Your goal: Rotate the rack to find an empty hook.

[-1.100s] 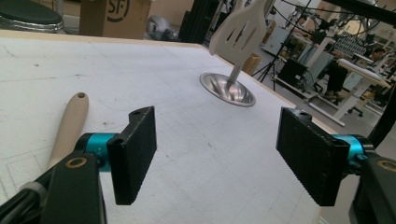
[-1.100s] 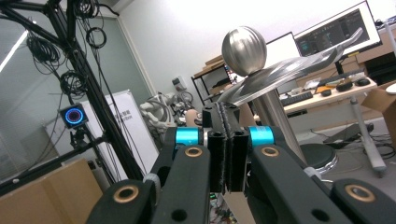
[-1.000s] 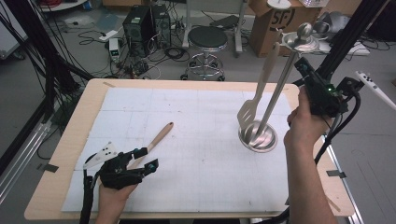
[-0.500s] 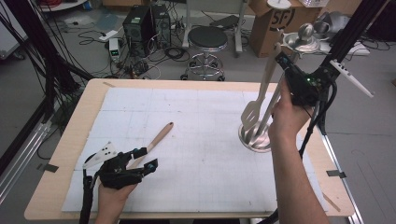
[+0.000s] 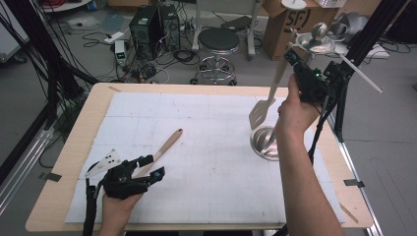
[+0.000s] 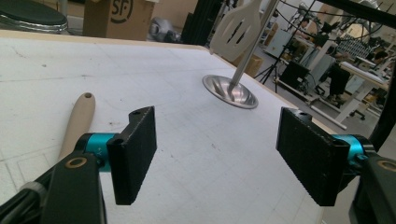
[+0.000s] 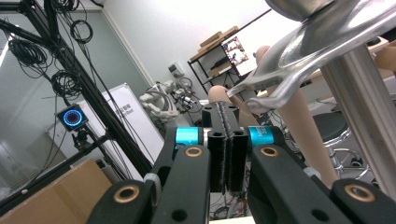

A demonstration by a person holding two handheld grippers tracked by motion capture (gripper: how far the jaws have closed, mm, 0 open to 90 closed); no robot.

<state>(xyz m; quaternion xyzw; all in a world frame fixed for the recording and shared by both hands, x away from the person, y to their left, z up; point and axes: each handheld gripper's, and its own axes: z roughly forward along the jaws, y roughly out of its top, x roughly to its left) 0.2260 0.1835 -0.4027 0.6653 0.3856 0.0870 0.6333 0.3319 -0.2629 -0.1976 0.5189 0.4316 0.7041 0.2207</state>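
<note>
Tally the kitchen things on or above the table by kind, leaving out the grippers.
wooden-handled utensil: 1
slotted spatula: 1
metal stand: 1
Total: 3

Glossy steel bowl [image 5: 265, 143], matt wooden handle [image 5: 166, 146].

On the table [image 5: 69, 147] a mat [image 5: 206, 147] covers most of the top. A wooden spatula [image 5: 164, 146] lies on the mat toward the left, just beyond the left gripper [image 5: 147, 167] at the near edge. A metal holder [image 5: 265, 142] stands on the mat at the right, with a slotted turner [image 5: 260, 110] leaning in it. A stool [image 5: 218, 42] stands on the floor behind the table.
</note>
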